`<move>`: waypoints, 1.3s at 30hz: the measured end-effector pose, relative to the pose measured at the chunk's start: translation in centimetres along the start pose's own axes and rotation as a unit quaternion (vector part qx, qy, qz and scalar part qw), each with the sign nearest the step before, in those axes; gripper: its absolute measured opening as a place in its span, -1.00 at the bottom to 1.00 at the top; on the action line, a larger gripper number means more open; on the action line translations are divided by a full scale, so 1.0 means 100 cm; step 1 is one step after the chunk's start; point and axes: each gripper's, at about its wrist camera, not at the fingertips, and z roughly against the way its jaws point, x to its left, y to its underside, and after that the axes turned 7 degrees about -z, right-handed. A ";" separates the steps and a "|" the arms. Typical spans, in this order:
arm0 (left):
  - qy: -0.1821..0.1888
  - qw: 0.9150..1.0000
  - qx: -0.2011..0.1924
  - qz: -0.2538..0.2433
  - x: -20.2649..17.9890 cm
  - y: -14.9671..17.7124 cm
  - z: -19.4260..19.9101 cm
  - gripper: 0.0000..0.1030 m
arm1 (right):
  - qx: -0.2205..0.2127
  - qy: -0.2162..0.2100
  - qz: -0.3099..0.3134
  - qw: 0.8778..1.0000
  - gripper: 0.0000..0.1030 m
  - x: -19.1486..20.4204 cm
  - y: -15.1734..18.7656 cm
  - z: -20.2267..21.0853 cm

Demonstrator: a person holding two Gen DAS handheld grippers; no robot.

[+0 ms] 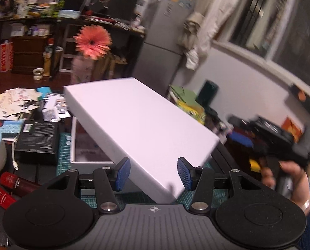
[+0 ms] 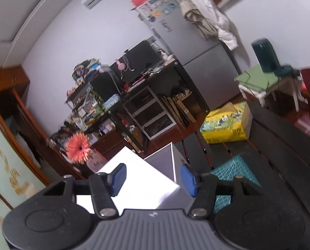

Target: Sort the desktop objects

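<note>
The left hand-held gripper (image 1: 154, 174) is open around a tilted white lid (image 1: 138, 129). The right hand-held gripper (image 2: 153, 180) is open too, with the lid's corner between its pads, at 3 o'clock from the left one.

A plain white box lid (image 1: 138, 125), long and rectangular, hangs tilted in the air above the desk (image 1: 67, 156), its far end raised and its near corner dipping low. Below it, on the green cutting mat (image 1: 63, 145), sits the matching white box base (image 1: 88, 152), open on top with a dark reddish inside showing. The lid overhangs the base's right part and hides it. From the other side the lid (image 2: 134, 177) shows a bright top face and a shaded side.
</note>
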 end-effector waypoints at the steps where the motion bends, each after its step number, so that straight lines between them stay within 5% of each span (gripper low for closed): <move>1: -0.006 1.000 -0.004 0.010 0.005 0.000 0.001 -0.04 | 0.003 -0.003 -0.019 1.000 0.23 -0.003 0.001 0.002; 12: -0.075 0.995 -0.021 0.066 0.038 0.001 -0.001 0.08 | 0.052 -0.007 -0.161 0.986 0.26 -0.027 0.024 0.001; 25: -0.114 0.982 -0.046 0.146 0.088 -0.008 -0.007 0.08 | 0.156 -0.029 -0.221 0.962 0.26 -0.019 0.077 -0.019; 39: -0.048 0.956 -0.090 0.275 0.138 -0.015 -0.037 0.09 | 0.213 -0.074 -0.266 0.937 0.26 -0.008 0.114 -0.040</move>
